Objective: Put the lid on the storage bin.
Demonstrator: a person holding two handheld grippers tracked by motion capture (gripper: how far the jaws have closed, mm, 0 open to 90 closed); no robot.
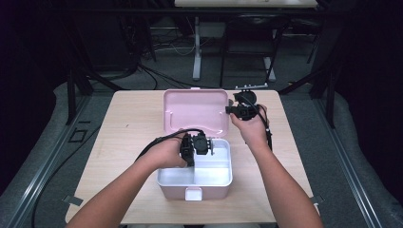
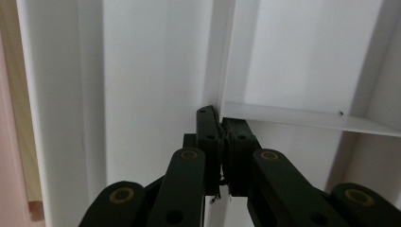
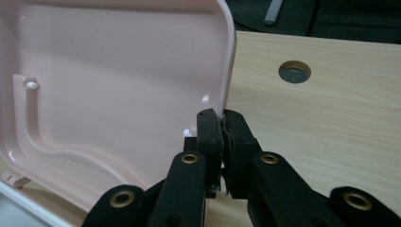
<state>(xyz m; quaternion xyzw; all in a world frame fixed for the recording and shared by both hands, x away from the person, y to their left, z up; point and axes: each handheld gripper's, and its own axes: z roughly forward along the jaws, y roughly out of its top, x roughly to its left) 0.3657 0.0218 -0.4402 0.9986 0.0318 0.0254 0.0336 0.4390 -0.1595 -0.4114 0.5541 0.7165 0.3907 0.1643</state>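
Lid (image 3: 118, 85) edge perhaps in right tool (image 3: 221, 118) (contact hidden)

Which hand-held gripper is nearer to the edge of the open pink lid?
Right. The right hand-held gripper is shut on the pink lid edge; the left hand-held gripper grips a divider inside the white tray.

The high view looks forward and down from above the person's side, taking in the whole table (image 1: 133, 118) at mid-frame with the floor beyond at the top. The left gripper view sits very close inside the white box (image 2: 151, 71), facing its divider (image 2: 302, 118) at right of centre. The right gripper view looks closely along the pink lid (image 3: 118, 80), upper left; both appear in the high view.
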